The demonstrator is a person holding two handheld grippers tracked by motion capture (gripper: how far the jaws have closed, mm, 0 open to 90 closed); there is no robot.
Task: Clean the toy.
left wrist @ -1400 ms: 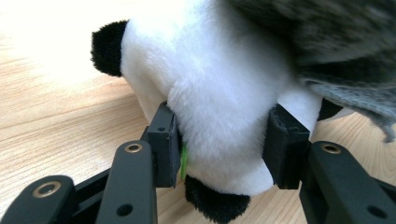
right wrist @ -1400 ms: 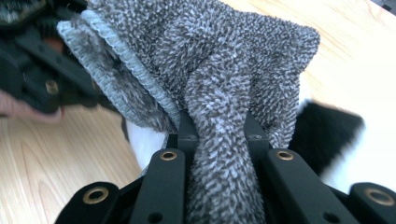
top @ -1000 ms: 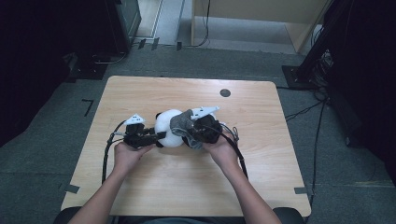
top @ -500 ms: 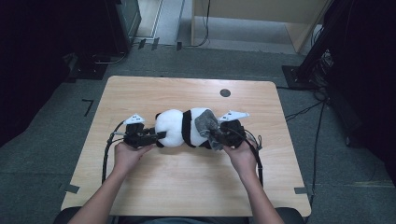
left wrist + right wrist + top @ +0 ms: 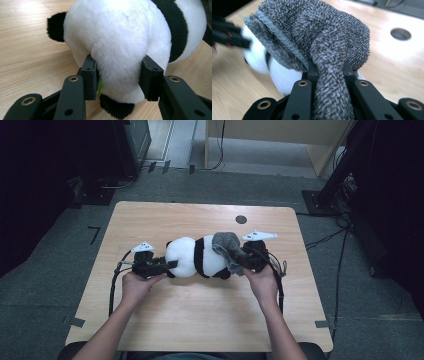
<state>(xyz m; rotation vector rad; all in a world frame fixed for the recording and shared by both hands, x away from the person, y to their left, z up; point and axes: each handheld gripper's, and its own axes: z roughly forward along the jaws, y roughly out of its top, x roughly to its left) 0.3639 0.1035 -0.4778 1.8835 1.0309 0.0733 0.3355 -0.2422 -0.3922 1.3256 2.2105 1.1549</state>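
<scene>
Lying on its side across the middle of the pale wooden desk (image 5: 200,320), a plush black-and-white panda toy (image 5: 197,257), stretched lengthwise between two hand-held tools. At one end, the left tool (image 5: 167,265), black and two-jawed, closed part-way on a bulge of white fur — pads pressed into the plush from both sides in the left gripper view (image 5: 117,75), a black ear off to the left and a black patch of fur below the grip. Beside the inner face of one pad, a sliver of green, too small to identify. At the other end, the right tool (image 5: 245,259), jaws drawn almost together on a bunched fold of fuzzy grey knitted sock (image 5: 329,82). Above the grip, in the right gripper view, the sock widened out over the panda, ribbed cuff edge open toward the left and white plush visible beneath it. From above, the sock (image 5: 227,247) draped over the panda's right-hand end, just beside the black band around the body. Farther back on the desk, well apart from the toy, a small round dark hole (image 5: 241,219). Both forearms in from the near edge — one hand behind each tool.
</scene>
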